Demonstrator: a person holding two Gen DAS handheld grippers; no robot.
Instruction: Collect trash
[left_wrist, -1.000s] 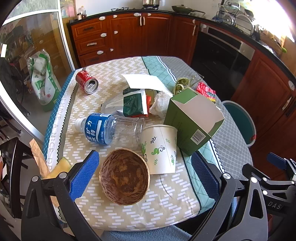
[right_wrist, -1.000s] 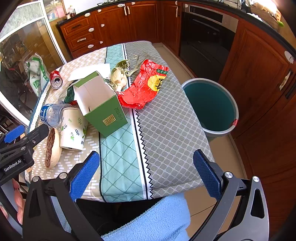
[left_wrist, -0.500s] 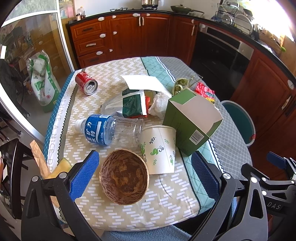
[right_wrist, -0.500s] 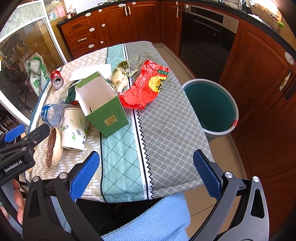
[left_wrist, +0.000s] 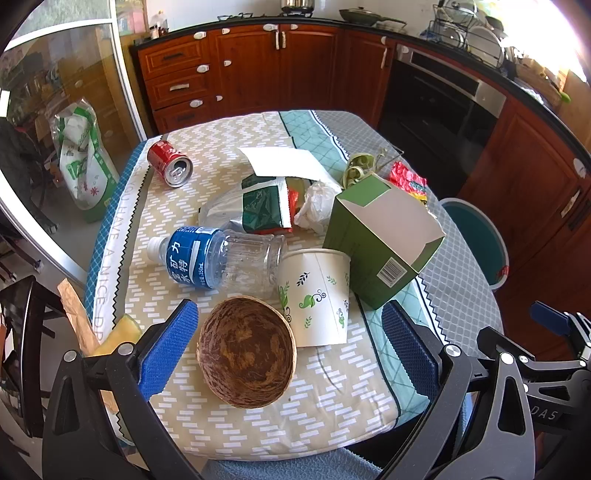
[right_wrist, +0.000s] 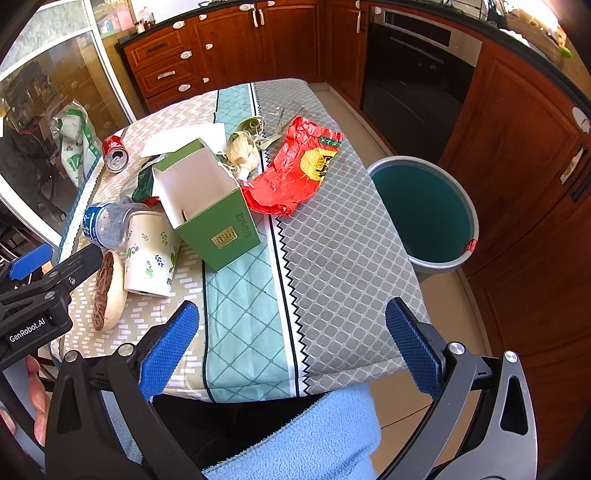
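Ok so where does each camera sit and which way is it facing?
Left wrist: on the open left gripper, facing the brown coconut shell half, leafy paper cup and clear water bottle.
Right wrist: on the open right gripper, facing the patterned tablecloth and teal bucket; left gripper at its left edge.
Both share the open green carton.

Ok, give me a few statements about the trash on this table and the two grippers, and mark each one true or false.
1. The water bottle lies on its side. True.
2. The bin is full of trash. False: no trash shows in it.
3. The left gripper grips the coconut shell. False: it is open, holding nothing.
4. The green box is open. True.
5. The right gripper is open. True.
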